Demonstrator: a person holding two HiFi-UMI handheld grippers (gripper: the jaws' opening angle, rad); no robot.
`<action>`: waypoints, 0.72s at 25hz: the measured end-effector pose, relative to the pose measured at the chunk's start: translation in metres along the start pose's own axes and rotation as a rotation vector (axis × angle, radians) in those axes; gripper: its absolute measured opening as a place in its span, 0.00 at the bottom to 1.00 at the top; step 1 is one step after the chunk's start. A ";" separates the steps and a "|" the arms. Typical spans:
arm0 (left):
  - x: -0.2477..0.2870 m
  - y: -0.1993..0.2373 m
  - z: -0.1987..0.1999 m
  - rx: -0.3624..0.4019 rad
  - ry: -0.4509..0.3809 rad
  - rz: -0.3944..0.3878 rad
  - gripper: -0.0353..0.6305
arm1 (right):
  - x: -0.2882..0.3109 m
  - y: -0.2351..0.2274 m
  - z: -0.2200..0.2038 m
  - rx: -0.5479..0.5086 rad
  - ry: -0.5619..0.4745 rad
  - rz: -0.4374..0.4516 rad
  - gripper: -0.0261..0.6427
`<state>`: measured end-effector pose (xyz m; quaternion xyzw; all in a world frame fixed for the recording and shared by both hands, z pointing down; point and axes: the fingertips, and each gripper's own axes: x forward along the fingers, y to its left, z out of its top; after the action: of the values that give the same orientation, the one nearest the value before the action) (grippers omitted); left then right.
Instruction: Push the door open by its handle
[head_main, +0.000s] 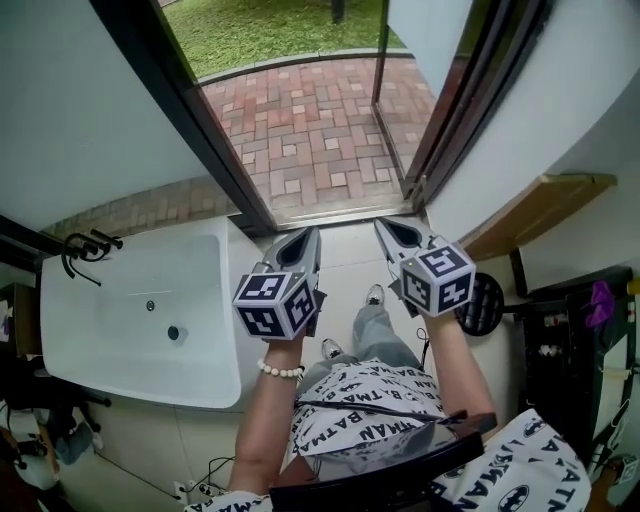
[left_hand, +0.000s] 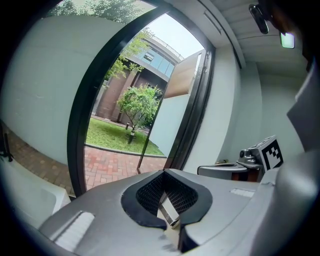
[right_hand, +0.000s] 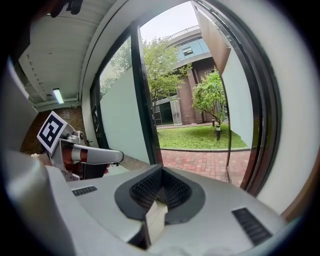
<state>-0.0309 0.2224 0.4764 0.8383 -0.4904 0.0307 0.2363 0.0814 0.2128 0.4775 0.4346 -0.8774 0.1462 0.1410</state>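
Grey, shut tight on nothing: left gripper and right gripper, side by side, aimed forward and slightly down. Holds forearms stretched out parallel above the legs, wrists straight. Ahead, past the threshold, door swung outward over brick paving, well apart from both.

White basin indoors, brick paving and garden outside.
A white basin sat at the left, with a black tap at its far left corner and a drain in its floor. Red brick paving ran out to a lawn, with a small tree and a brick building beyond. A wooden shelf stood at the right.
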 end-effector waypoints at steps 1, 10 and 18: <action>0.000 0.001 0.001 0.001 0.000 0.000 0.04 | 0.000 0.000 0.000 0.001 0.001 -0.001 0.04; 0.005 0.009 0.009 0.002 -0.015 -0.004 0.04 | 0.011 0.000 0.006 -0.004 -0.007 -0.004 0.04; 0.008 0.016 0.016 0.004 -0.021 -0.004 0.04 | 0.021 0.000 0.009 -0.004 -0.007 -0.001 0.04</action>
<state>-0.0431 0.2022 0.4704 0.8401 -0.4910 0.0225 0.2294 0.0684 0.1944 0.4769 0.4352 -0.8780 0.1428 0.1388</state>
